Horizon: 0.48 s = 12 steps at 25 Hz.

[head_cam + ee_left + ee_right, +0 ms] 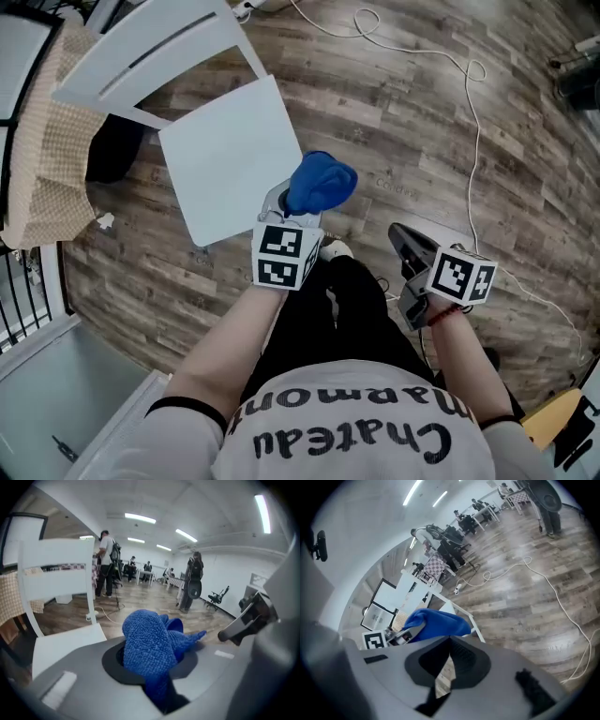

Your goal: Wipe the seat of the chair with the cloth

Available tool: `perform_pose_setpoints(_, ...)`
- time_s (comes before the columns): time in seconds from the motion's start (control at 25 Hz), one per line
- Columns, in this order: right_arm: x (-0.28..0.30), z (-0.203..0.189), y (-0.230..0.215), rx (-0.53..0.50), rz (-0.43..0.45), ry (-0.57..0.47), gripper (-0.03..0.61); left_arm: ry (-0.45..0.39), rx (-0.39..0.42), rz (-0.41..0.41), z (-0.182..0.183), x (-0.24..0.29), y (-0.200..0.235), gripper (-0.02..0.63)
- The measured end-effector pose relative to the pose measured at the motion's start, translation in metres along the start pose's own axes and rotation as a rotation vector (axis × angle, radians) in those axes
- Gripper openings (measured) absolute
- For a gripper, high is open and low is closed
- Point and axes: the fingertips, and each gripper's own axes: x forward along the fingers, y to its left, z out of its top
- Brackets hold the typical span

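Head view: the left hand-held gripper (292,208) holds the blue cloth (321,183) bunched at its tip, over the near corner of the white chair's seat (230,155). The seat shows bare and plain. The cloth looks to hang above it rather than press on it, so the wipe seems not yet begun and the whole seat is left to do. The right hand-held gripper (411,251) is well apart to the right, over the wooden floor (422,141), and takes no part. At the lower left stands a white bin-like box (66,375). Only a small dark item shows in its pale inside, too small to name.

Left gripper view: the jaws are clamped on the cloth — it passes down between them and bulges out above in a loose wad. The chair's backrest (56,571) stands upright at the left, and the seat lies low beside it, apart from the cloth as far as this view tells.

Right gripper view: the jaws are drawn in to a narrow slit with nothing between them — only floor shows through. Beyond them the cloth shows in the other gripper, near the chair's white frame. No container is in this view.
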Motion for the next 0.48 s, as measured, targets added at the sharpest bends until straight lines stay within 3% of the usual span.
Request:
perform_pose_setpoints(0.16,0.005,0.073,0.061,-0.139,0.063,-0.088,0.015,-0.216,-0.002,0.056,0.098,-0.06,0.026,0.081)
perform_pose_setpoints(0.48,-0.013,0.152,0.235,-0.344,0.281,-0.234,0.015,-0.426,0.076,0.167,0.204,-0.196,0.047,0.083)
